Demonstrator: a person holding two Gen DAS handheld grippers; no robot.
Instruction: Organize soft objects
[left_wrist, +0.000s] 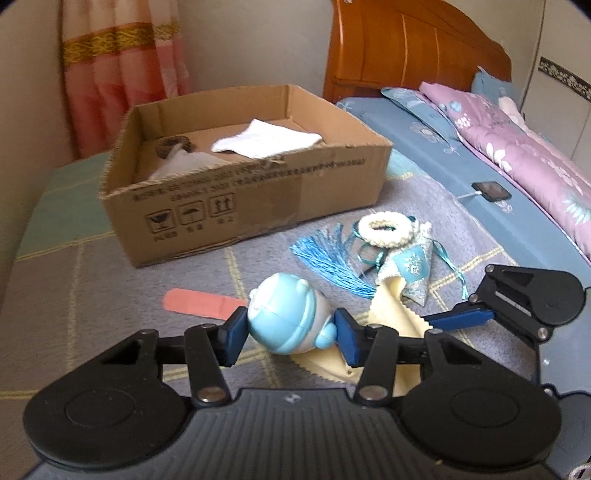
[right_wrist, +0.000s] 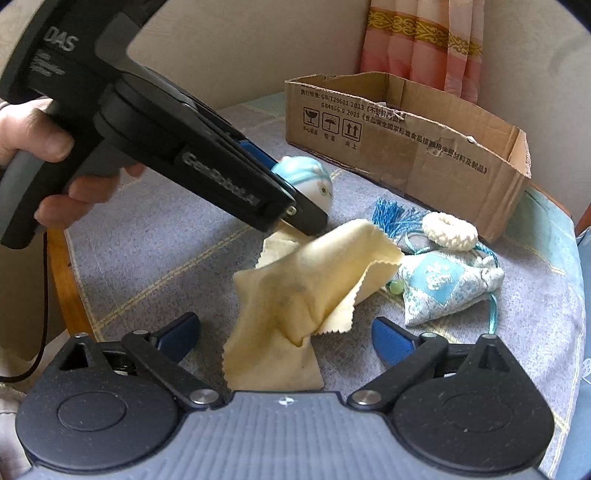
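The blue toy figure (left_wrist: 284, 317) is clamped between the jaws of the left gripper (left_wrist: 287, 328), low over the grey checked blanket (left_wrist: 92, 295). The right gripper (right_wrist: 286, 338) is spread wide around the cream cloth (right_wrist: 295, 295), nothing held. A white cloth (left_wrist: 266, 142) is already seen in the cardboard box (left_wrist: 258, 199); sachet (left_wrist: 410, 273), scrunchie (left_wrist: 384, 230) and tassel (left_wrist: 332, 258) remain outside. A bed (left_wrist: 424, 144) and curtain (left_wrist: 122, 74) are seen behind.

The cardboard box (right_wrist: 406, 147) at upper right carries Chinese print, "GB/T29601 2013" and fragile, keep-dry, this-way-up symbols — the left gripper (right_wrist: 303, 192) body at upper left reads "DAS".
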